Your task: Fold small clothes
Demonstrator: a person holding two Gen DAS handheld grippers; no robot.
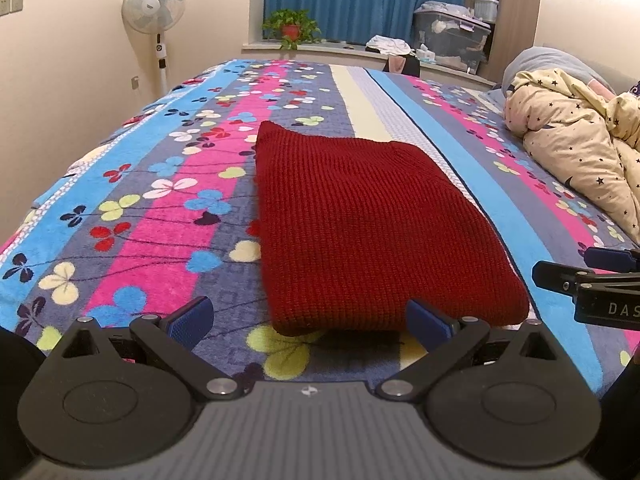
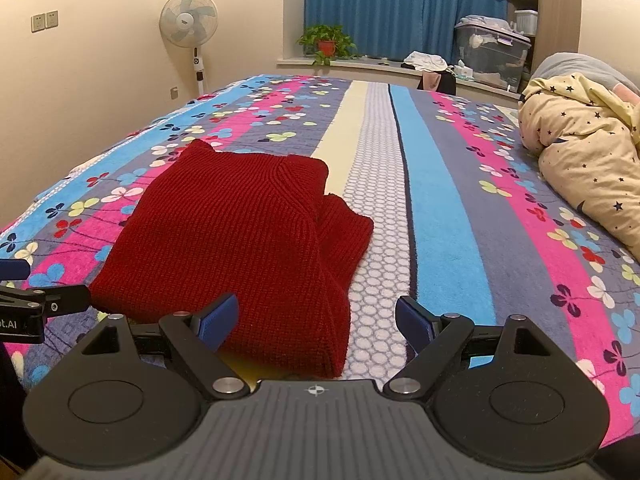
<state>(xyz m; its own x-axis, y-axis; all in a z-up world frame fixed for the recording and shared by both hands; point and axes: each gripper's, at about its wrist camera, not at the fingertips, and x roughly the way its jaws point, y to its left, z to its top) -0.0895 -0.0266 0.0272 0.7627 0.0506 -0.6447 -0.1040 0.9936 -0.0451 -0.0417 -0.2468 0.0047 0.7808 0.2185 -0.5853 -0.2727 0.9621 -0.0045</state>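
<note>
A dark red knitted sweater [image 1: 360, 220] lies folded into a long rectangle on the flowered bedspread [image 1: 140, 208]. It also shows in the right wrist view [image 2: 240, 240], with a sleeve part sticking out on its right side. My left gripper [image 1: 310, 322] is open and empty at the sweater's near left corner. My right gripper [image 2: 316, 320] is open and empty at the sweater's near right corner. Each gripper shows at the edge of the other's view: the right one [image 1: 592, 284], the left one [image 2: 36, 300].
A bundled cream star-print quilt [image 1: 580, 152] lies at the bed's right side. Beyond the bed stand a white fan [image 1: 156, 12], a potted plant [image 1: 292, 30] on the window ledge, blue curtains and storage boxes [image 1: 452, 36].
</note>
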